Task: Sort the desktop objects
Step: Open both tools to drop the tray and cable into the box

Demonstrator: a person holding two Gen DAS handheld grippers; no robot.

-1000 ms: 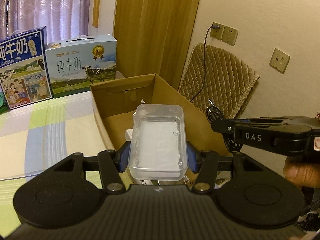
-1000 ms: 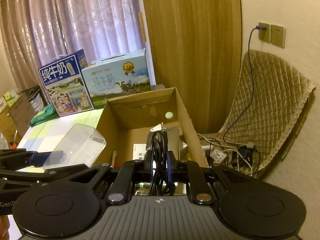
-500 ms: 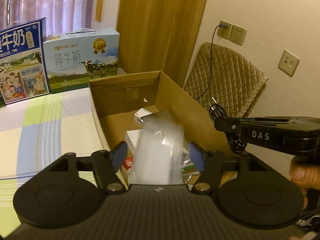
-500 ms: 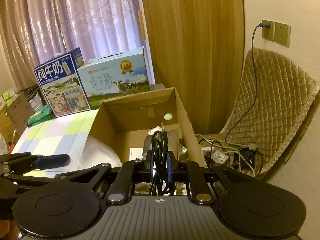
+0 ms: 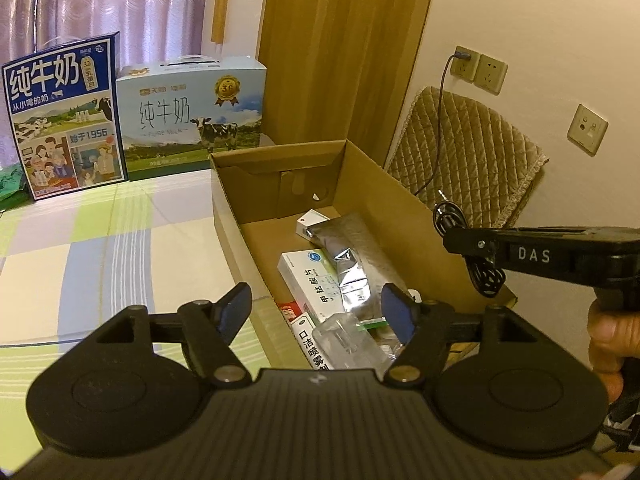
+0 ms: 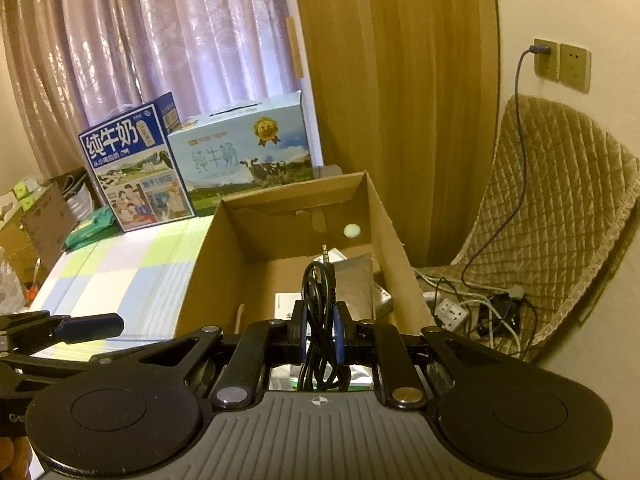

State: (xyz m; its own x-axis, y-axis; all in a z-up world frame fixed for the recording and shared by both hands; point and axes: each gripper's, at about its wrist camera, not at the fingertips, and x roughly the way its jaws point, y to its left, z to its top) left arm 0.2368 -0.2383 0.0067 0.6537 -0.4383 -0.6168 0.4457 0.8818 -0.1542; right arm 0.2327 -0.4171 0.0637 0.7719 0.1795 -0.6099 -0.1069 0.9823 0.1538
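Both grippers are black: ribbed grey body, two round discs, angular linkage arms with silver screws, blue fingertip pads [image 5: 236, 312]. The right gripper [image 5: 452, 236] bears white "DAS" lettering.

1. Dim, warm yellowish indoor light fills both views.
2. Soft daylight glows through the curtains [image 6: 132, 52] at upper left.
3. Fisheye bending curves straight edges near the borders; corners go black.
4. Grain softens detail; shadows are faint.

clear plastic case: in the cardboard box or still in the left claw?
In the box. The clear plastic case lies among the packets inside the cardboard box; the left claw stands open above it, nothing between its fingers.
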